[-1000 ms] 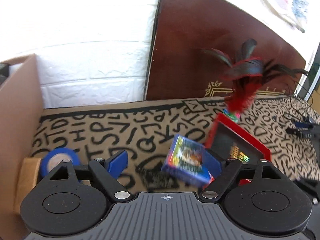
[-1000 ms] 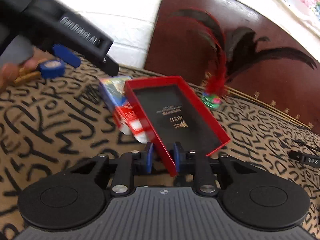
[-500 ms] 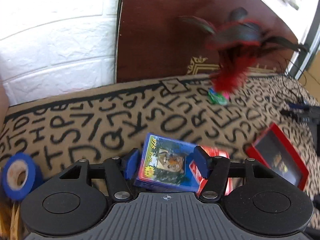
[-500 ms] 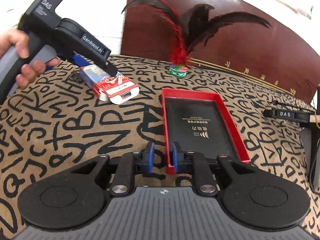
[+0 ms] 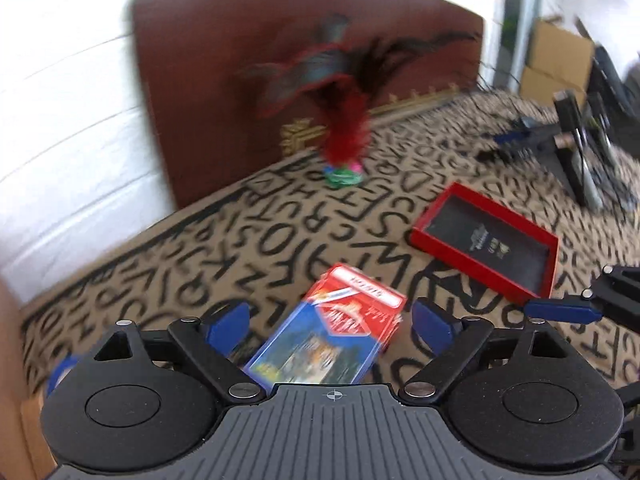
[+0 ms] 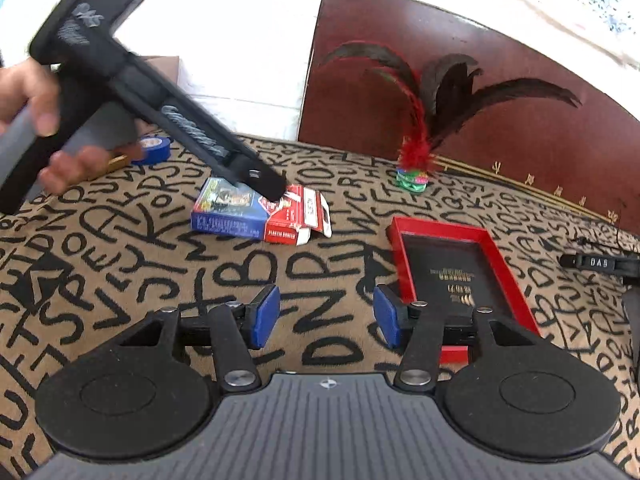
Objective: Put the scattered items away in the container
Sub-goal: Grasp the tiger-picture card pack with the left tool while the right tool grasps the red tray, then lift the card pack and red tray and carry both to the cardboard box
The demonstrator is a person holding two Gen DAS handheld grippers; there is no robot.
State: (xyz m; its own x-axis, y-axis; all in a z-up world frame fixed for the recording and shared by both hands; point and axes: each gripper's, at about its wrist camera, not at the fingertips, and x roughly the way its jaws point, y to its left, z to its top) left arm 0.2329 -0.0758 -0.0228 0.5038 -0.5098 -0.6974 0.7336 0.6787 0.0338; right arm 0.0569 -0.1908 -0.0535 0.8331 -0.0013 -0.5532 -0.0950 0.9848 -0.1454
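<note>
A blue and red card box [image 5: 320, 340] lies on the letter-patterned cloth [image 5: 200, 264] between the pads of my left gripper [image 5: 330, 326]. Its jaws are opening wide and the pads stand apart from the box. In the right wrist view the same card box [image 6: 256, 212] lies under the tip of the left tool, which a hand [image 6: 24, 92] holds. My right gripper [image 6: 326, 318] is opening with only cloth between its pads. The red tray [image 6: 452, 276] with a black inside lies flat just right of it. That red tray [image 5: 486, 248] also shows at right in the left view.
A red and black feather shuttlecock [image 6: 412, 168] stands in front of a brown board [image 6: 500, 92] at the white wall. A blue tape roll [image 6: 150, 148] and a cardboard box's edge [image 5: 8, 360] are at the left. A spare black tool [image 6: 600, 262] and cables lie at the right.
The red tray, held tilted in the right gripper, was set flat and let go as the jaws spread. The left jaws narrowed around the card box, then spread wide; its view swung right.
</note>
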